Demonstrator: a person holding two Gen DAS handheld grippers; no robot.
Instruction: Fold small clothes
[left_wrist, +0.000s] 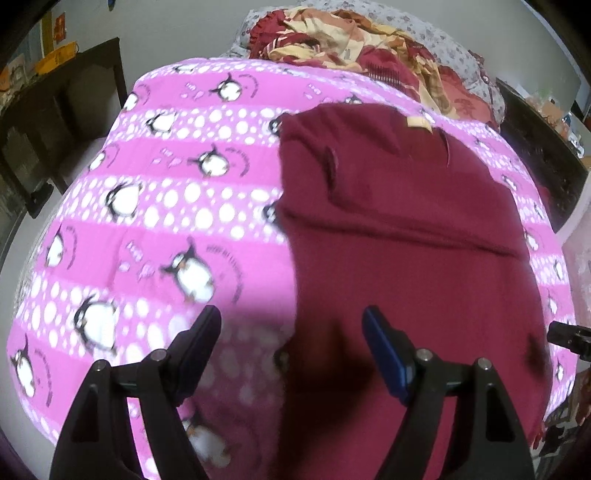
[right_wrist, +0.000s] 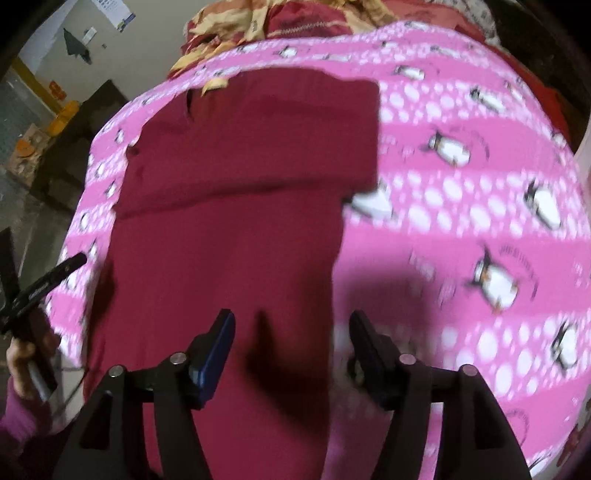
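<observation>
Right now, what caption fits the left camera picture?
Open left gripper hovers over maroon garment on penguin blanket.

- We see a garment (left_wrist: 406, 229) that's solid dark maroon, with 1 small tan label (left_wrist: 418, 123) near its top edge.
- The bedspread (left_wrist: 147, 221) is hot pink in alternating bands: plain pink with black-and-white penguins, then rows of white dots.
- The heap of cloth (left_wrist: 354, 40) behind is red, cream and orange.
- Both grippers (left_wrist: 291, 323) (right_wrist: 291, 326) are black with blue pads (left_wrist: 384, 354).
</observation>
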